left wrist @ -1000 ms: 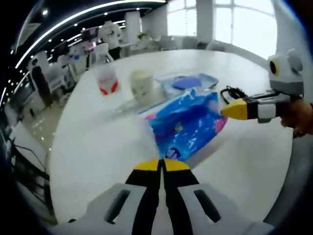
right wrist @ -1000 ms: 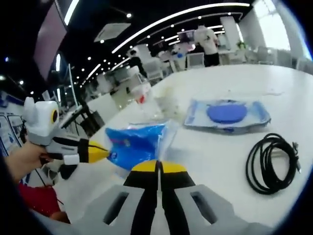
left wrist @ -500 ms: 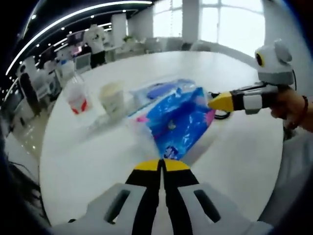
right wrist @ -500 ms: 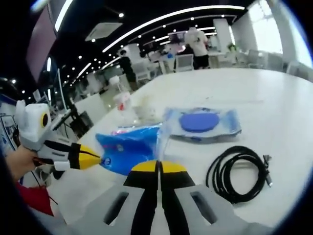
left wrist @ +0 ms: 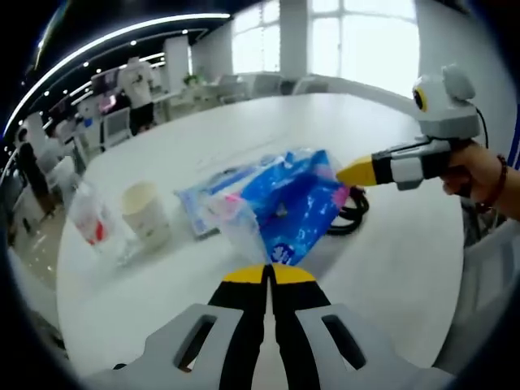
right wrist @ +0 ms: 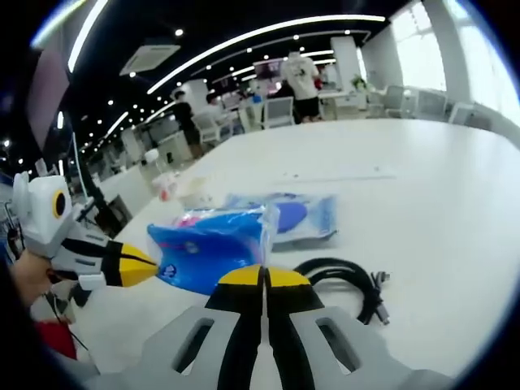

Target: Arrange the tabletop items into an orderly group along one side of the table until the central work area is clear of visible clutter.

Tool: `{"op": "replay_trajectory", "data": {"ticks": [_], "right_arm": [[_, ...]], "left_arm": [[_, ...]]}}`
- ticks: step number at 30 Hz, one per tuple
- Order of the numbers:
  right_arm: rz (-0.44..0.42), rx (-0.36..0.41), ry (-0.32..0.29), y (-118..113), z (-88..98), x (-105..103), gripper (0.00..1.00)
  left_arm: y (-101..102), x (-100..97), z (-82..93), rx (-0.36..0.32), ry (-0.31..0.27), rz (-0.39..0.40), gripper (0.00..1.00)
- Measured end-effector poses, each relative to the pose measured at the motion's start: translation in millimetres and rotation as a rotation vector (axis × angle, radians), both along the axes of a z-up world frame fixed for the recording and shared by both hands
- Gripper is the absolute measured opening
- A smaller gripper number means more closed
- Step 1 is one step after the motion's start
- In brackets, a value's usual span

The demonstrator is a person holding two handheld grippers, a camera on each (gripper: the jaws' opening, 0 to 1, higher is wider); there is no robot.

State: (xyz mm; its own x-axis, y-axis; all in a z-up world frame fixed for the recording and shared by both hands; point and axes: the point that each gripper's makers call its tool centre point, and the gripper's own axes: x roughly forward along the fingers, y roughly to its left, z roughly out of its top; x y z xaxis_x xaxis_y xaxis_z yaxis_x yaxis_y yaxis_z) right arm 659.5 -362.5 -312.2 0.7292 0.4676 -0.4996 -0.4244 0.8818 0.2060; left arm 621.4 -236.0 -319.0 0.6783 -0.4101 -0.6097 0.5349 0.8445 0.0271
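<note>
One blue tissue pack (left wrist: 296, 207) between two grippers, left (left wrist: 269, 275) and right (right wrist: 263, 278), fingers pinching its ends; one cup (left wrist: 145, 213), one cable (right wrist: 345, 283).

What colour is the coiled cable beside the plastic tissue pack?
Black; the coiled cable shows best in the right gripper view.

Bright daylight pours from tall windows (left wrist: 357, 41) and washes out the glossy white round table (left wrist: 406, 268), while long ceiling light strips (right wrist: 268, 32) streak a dark ceiling. Fisheye bending curves the edges; background people and furniture blur softly.
</note>
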Motion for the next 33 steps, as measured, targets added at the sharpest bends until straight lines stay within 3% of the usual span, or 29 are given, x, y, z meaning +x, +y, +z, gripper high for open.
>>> {"op": "replay_trajectory", "data": {"ticks": [17,28,33], "right_arm": [[-0.204,0.023,0.01,-81,3.7,39,0.01],[-0.289,0.023,0.0,-128,2.5,58,0.01],[-0.31,0.006,-0.004,-146,-0.2,66,0.01]], "left_arm": [[-77,41.5,10.2,-0.088,-0.033,-0.083,0.0],[-123,68.7,14.4,-0.096,-0.063,-0.153,0.0],[-142,75.4,7.8,-0.114,-0.058,-0.168,0.0]]}}
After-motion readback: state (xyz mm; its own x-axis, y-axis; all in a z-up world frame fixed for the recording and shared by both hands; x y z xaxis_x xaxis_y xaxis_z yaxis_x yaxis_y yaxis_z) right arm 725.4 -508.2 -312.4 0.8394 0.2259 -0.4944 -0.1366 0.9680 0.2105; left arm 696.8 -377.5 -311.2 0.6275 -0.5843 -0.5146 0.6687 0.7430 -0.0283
